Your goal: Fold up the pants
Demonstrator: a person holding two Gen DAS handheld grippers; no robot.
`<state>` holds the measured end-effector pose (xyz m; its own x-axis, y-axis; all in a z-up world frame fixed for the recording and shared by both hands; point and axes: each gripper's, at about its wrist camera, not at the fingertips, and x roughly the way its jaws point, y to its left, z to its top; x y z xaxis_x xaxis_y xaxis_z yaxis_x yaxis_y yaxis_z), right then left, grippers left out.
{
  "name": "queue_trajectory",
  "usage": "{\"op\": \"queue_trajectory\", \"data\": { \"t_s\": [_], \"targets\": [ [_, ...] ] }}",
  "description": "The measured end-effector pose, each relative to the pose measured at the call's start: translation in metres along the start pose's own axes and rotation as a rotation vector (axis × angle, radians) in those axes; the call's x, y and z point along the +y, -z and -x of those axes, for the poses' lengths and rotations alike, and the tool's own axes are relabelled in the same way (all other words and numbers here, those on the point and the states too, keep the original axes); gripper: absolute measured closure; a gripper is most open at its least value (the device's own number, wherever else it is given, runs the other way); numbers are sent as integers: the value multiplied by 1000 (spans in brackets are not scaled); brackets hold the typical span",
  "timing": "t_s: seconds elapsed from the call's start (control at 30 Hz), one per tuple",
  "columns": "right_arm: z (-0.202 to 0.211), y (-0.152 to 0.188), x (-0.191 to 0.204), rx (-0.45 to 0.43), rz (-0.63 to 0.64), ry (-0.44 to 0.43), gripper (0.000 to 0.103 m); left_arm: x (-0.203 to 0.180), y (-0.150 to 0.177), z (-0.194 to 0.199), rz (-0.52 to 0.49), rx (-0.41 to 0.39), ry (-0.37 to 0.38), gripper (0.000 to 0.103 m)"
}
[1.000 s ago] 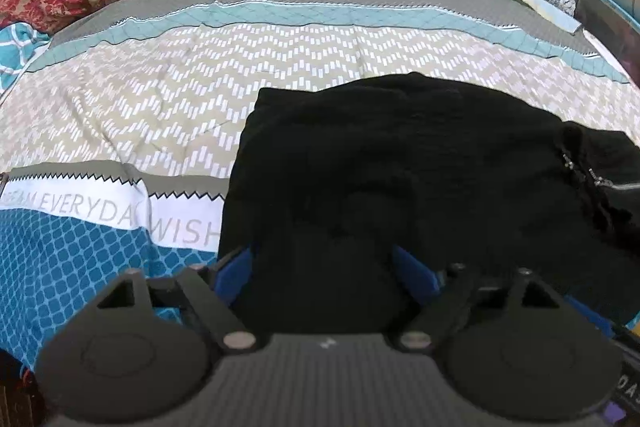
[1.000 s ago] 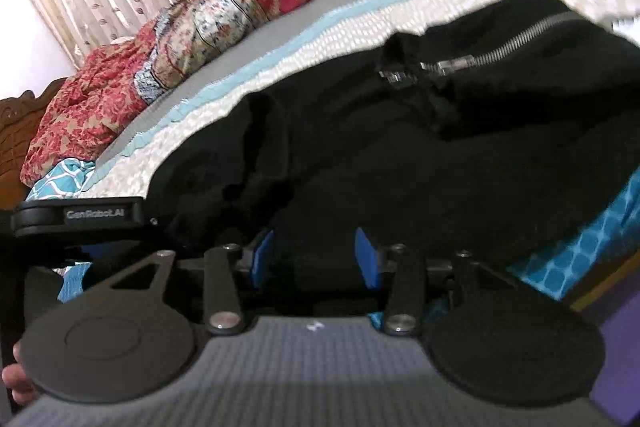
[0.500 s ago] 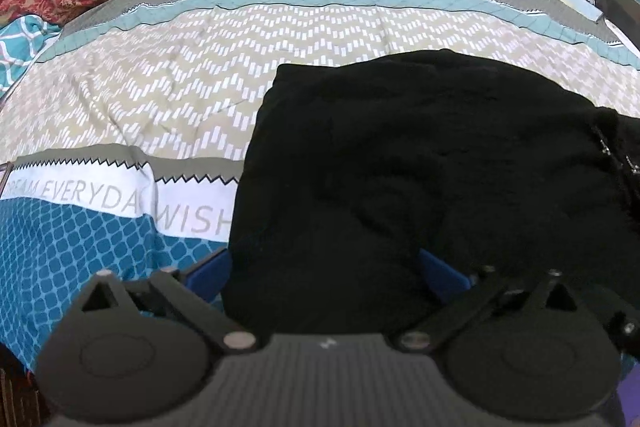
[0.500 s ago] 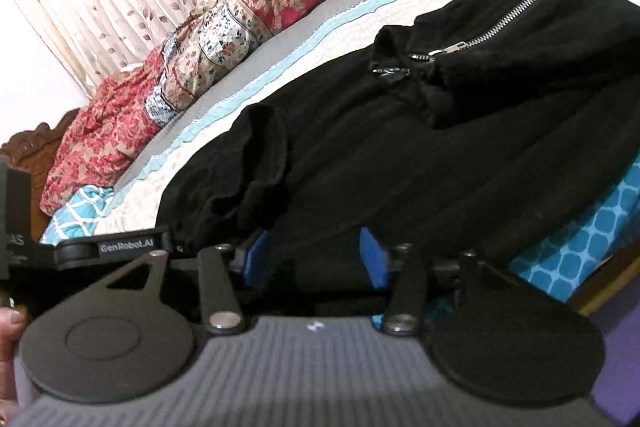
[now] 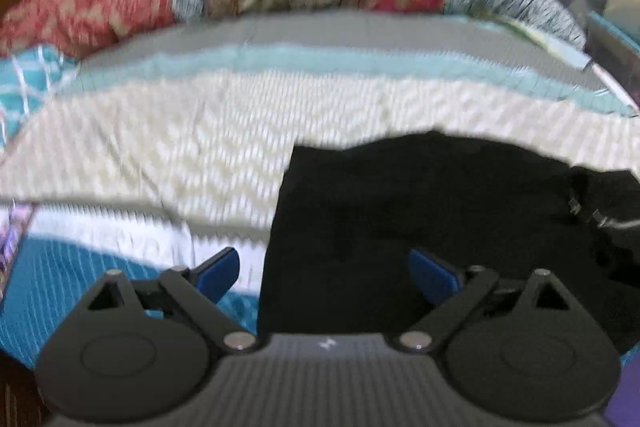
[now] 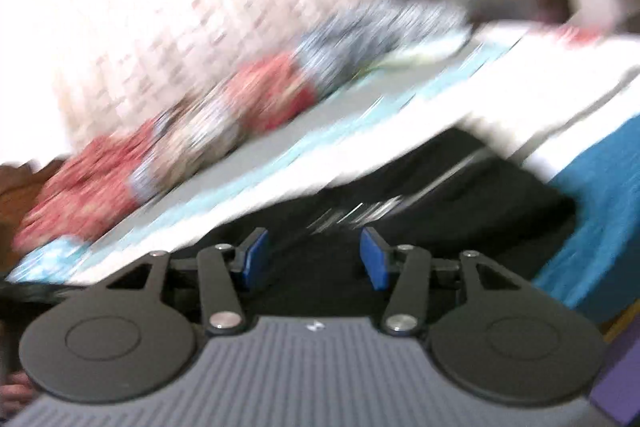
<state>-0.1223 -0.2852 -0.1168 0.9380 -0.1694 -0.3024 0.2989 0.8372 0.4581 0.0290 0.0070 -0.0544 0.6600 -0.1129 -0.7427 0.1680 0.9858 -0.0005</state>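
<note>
**Both hand-held grippers off the pants**

Black pants lie folded on the bed, 3 o'clock half of left view. Left hand-held gripper spread wide, just eased narrower, gripping nothing. Right hand-held gripper half open, just widening, empty, pants beyond.

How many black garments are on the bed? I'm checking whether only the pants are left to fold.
1. The black pants lie folded on the patterned bedspread, near its front edge, just ahead of both grippers. More could be hidden beyond the blurred frame edges.
</note>
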Motion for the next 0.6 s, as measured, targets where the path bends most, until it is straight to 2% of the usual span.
{"op": "queue_trajectory", "data": {
  "t_s": [0.07, 0.13, 0.27, 0.3, 0.33, 0.4, 0.43, 0.53, 0.6],
  "targets": [
    [0, -13, -31, -54, -35, 100, 38, -8, -10, 9, -12, -23, 39, 8],
    [-3, -19, -58, -69, -74, 153, 32, -20, -21, 14, -26, -26, 97, 8],
    [-25, -17, -96, 32, -156, 203, 32, -60, -42, 11, -91, 19, 234, 7],
    [-31, -13, -100, 82, -178, 202, 35, -72, -47, 9, -111, 42, 264, 6],
    [-35, -9, -102, 122, -197, 193, 56, -84, -52, 6, -136, 63, 291, 6],
    [-31, -6, -88, 109, -159, 201, 72, -113, -60, 0, -195, 92, 328, 6],
    [-27, -6, -78, 100, -108, 182, 89, -128, -63, -2, -223, 105, 339, 6],
    [-18, -8, -46, 71, -19, 107, 89, -170, -68, -4, -281, 132, 382, 5],
    [-11, -6, -21, 49, 79, 68, 89, -202, -73, -4, -326, 146, 417, 0]
  ]
}}
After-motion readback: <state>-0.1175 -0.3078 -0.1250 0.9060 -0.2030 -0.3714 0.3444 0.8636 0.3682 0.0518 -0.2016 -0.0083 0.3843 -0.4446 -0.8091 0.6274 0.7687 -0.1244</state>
